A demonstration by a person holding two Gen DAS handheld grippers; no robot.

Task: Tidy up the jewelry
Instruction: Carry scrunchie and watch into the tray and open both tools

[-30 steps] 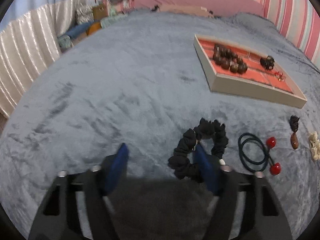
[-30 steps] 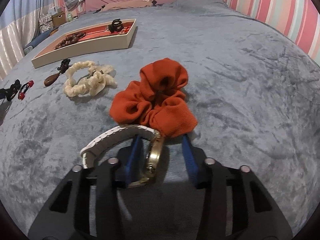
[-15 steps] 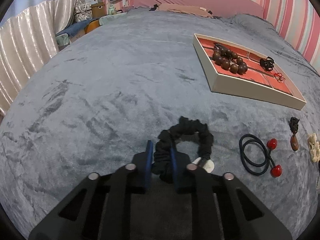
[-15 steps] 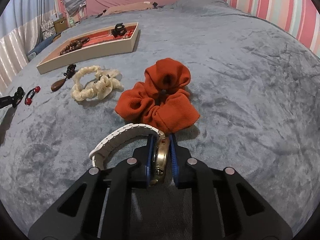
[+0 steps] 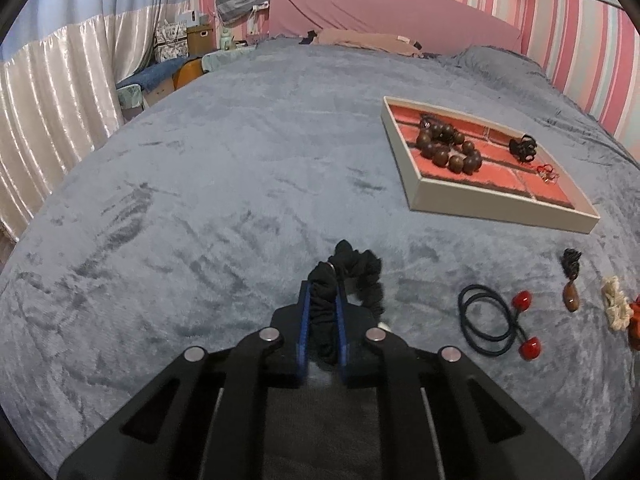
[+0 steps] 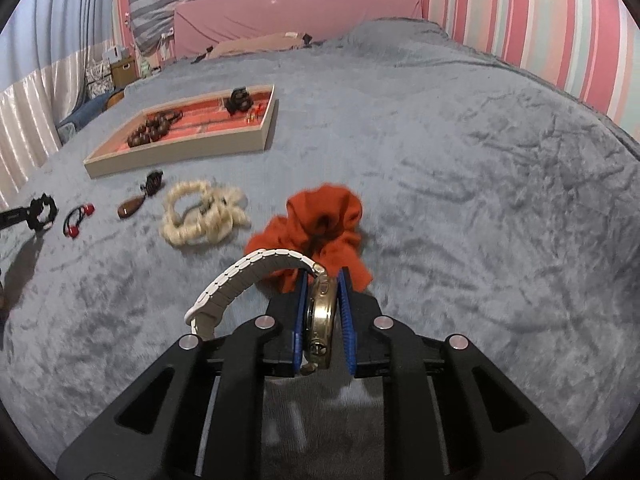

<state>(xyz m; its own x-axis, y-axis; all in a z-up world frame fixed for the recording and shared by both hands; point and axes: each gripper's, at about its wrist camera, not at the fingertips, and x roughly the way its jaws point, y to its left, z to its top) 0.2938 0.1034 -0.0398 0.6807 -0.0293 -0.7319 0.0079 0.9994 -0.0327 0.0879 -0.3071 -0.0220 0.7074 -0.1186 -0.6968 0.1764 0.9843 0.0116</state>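
My left tongs (image 5: 323,300) pinched the black scrunchie (image 5: 347,280) above the grey bed blanket (image 5: 200,200). My right tongs (image 6: 323,284) clamped the gold watch (image 6: 320,316), white strap arching left. Jewelry tray (image 5: 416,188) lay well beyond; orange scrunchie (image 6: 320,224) just ahead.

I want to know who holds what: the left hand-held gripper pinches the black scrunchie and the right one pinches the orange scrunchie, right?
Not quite. The left hand-held gripper does pinch the black scrunchie. But the right hand-held gripper pinches the watch; the orange scrunchie lies on the blanket beyond it, as the right wrist view shows.
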